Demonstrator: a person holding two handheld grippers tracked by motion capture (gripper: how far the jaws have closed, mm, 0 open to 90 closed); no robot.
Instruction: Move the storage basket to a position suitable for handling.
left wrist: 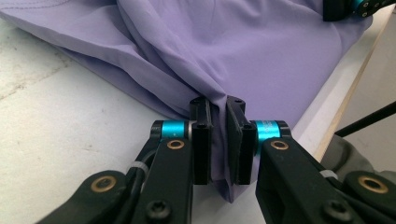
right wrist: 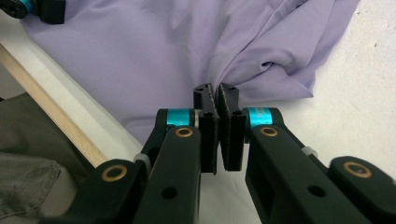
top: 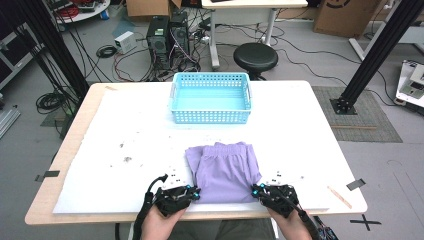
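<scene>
Left claw [left wrist: 218, 140]: clamped on the near left corner of the purple garment [top: 226, 170], with a tuck of fabric pinched between its jaws and creases running up from the pinch.
Right claw [right wrist: 218, 135]: jaws nearly together at the near right corner of the cloth; the fabric reaches up to them and seems to be nipped, though the fold inside the gap is hard to make out.
Hands: both come in at the near edge of the tabletop [top: 125, 125], one to each side of the cloth.
Garment: roughly folded (shorts, by the gathered waistband at the far end), lying flat at the near middle of the white tabletop, its near hem close to the edge.
Basket [top: 211, 97]: blue, empty, beyond the garment and well apart from it.
Step in hand: probably a fold, both near corners gripped and ready to lift.
Next move: likely raise both corners together, carry them evenly toward the far hem, keeping the cloth taut so it doesn't bunch.
</scene>
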